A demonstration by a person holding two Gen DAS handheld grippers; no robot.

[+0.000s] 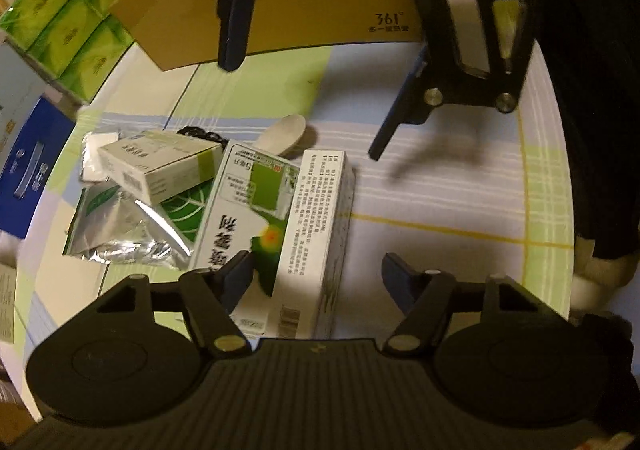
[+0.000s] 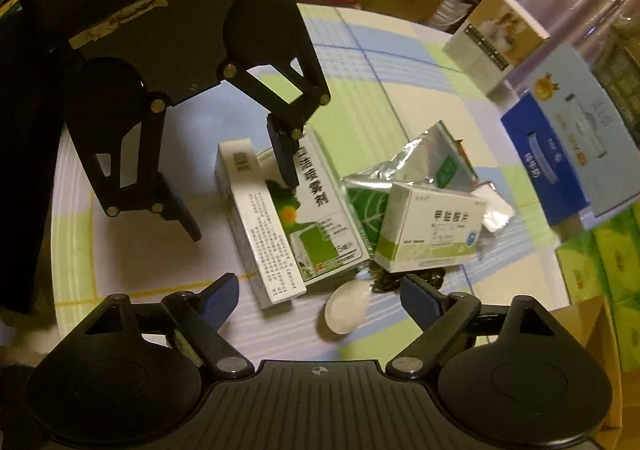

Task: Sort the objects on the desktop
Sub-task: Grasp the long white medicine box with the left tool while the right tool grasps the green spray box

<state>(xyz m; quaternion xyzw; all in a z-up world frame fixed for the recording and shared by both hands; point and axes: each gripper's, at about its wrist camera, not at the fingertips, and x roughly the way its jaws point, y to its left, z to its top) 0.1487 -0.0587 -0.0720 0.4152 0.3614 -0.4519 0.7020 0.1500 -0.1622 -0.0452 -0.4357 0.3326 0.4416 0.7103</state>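
Note:
A long white and green box [image 1: 280, 217] [image 2: 296, 209] lies flat on the checked tablecloth [image 1: 440, 189]. My left gripper [image 1: 318, 274] [image 2: 242, 209] is open just above the box's near end. One finger hangs over the box face and the other over bare cloth beside it; whether either touches is unclear. A smaller white box with a green stripe [image 1: 160, 165] [image 2: 428, 234] rests on a silver foil pouch [image 1: 120, 226] [image 2: 416, 169]. A white spoon [image 1: 284, 133] [image 2: 346, 306] lies in front of my right gripper [image 2: 320, 294] [image 1: 302, 109], which is open and holds nothing.
A dark tangled item [image 2: 400, 278] lies beside the spoon. An open cardboard carton [image 1: 320, 1], green tissue packs [image 1: 72, 21] [image 2: 600, 270], a blue box [image 1: 28, 169] [image 2: 560, 161] and a beige box [image 2: 496, 37] ring the table. A dark sleeve [image 1: 592, 89] is at the right.

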